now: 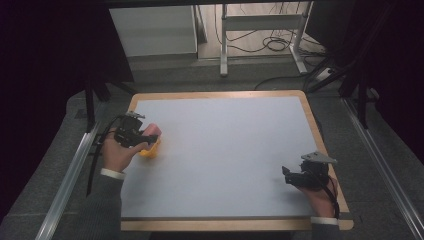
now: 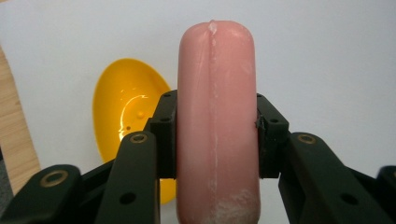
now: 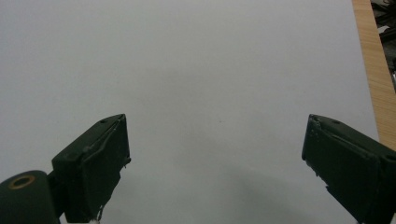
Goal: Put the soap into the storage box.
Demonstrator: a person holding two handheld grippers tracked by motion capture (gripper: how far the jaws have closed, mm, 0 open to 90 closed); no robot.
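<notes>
A pink sausage-shaped object [image 2: 215, 126] stands lengthwise between the jaws of my left gripper [image 2: 215, 135], and both pads press its sides. In the high view the left gripper [image 1: 142, 138] holds that pink sausage [image 1: 152, 131] at the table's left side, just above a yellow bowl [image 1: 150, 150]. The yellow bowl [image 2: 122, 116] lies open side up on the white mat behind and left of the sausage. My right gripper [image 1: 286, 176] rests near the table's front right corner, and its jaws [image 3: 217, 163] stand wide apart over bare mat.
A white mat [image 1: 225, 150] covers the wooden table [image 1: 315, 130], whose wood edge shows around it. Metal rails [image 1: 70, 175] run along both sides. A desk frame and cables [image 1: 270, 45] stand on the floor beyond the far edge.
</notes>
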